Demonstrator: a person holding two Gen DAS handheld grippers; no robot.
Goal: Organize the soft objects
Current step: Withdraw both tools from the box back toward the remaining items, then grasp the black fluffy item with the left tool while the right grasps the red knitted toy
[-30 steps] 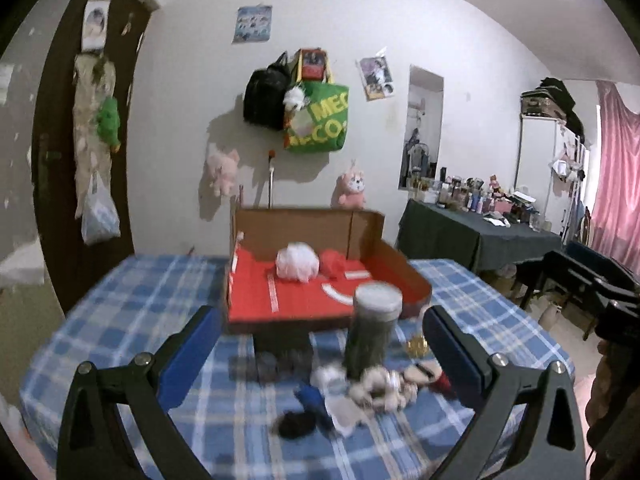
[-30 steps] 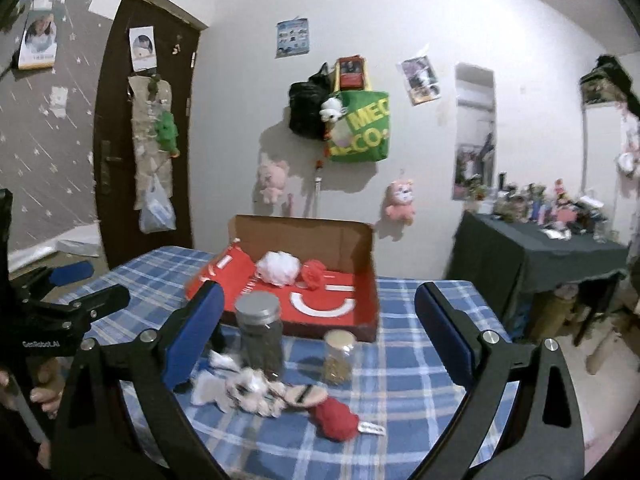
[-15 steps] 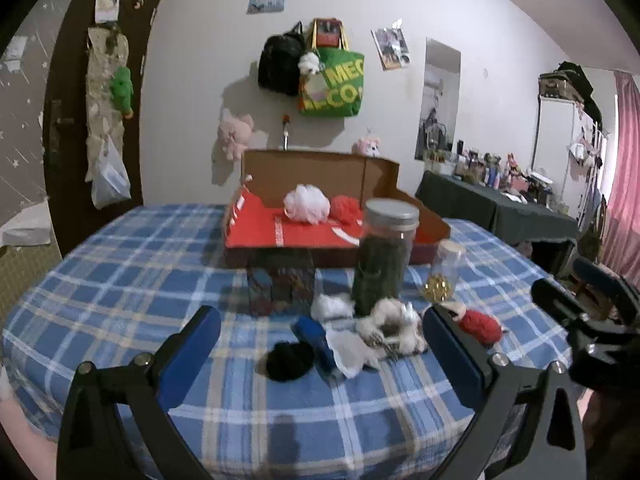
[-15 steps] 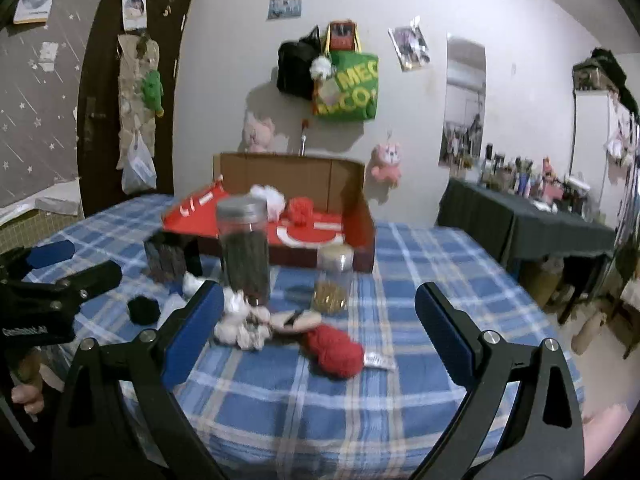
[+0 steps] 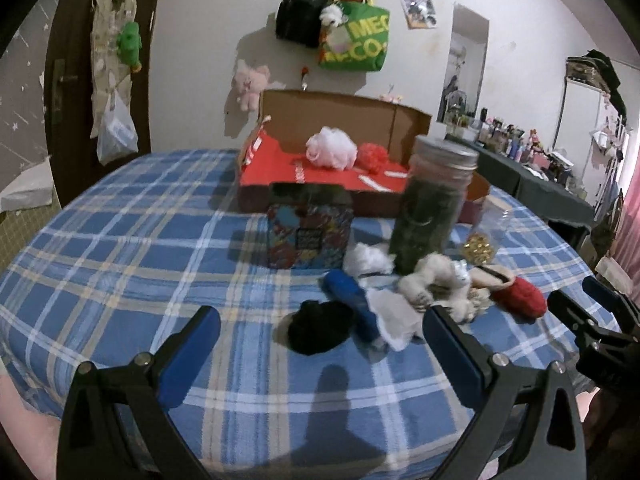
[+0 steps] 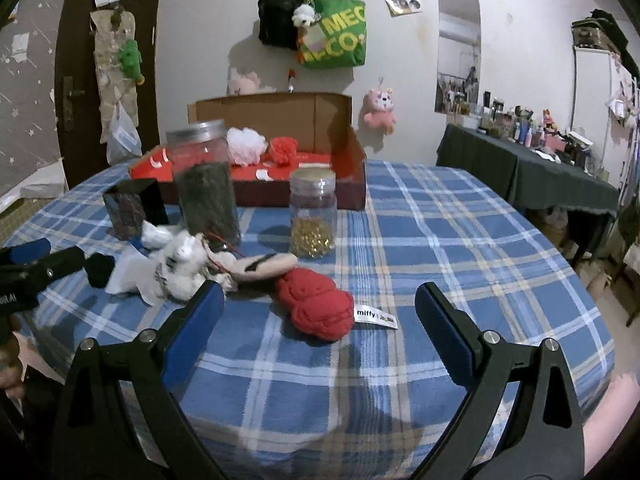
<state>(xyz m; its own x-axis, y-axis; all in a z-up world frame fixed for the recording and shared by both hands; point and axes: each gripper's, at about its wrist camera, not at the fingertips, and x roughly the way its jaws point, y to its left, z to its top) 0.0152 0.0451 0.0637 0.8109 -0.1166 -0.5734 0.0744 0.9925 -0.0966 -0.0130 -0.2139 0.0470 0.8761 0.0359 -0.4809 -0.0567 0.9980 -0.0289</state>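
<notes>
**Red knit bundle lies straight ahead of the right claw**

Red and soft, the knit bundle (image 6: 316,304) sits on the plaid worktop (image 6: 440,248) just beyond the right claw (image 6: 316,320), almost centred between its two blue-padded fingers, which stand wide apart and hold nothing. Its long axis runs slantwise, from far-left to near-right, with a white tag (image 6: 376,315) trailing off its right end. The right claw is plainly the nearer one to it; a short push forward and down looks enough.

The left claw (image 5: 320,344) is likewise spread and empty, and faces a black soft lump (image 5: 318,326) just ahead, with a blue roll (image 5: 354,300) and a white cloth (image 5: 394,318) touching beside it.

Left of the red bundle, a white plush toy (image 6: 180,266) and a beige slipper (image 6: 264,266) crowd close, the slipper touching the bundle's far end. Behind stand a tall jar (image 6: 206,184), a small jar (image 6: 314,212) and a patterned tin (image 5: 310,232). The open cardboard box (image 6: 280,152), already holding a white puff (image 6: 246,146) and a red puff (image 6: 283,150), lies beyond the jars, which may block a straight carry.
</notes>
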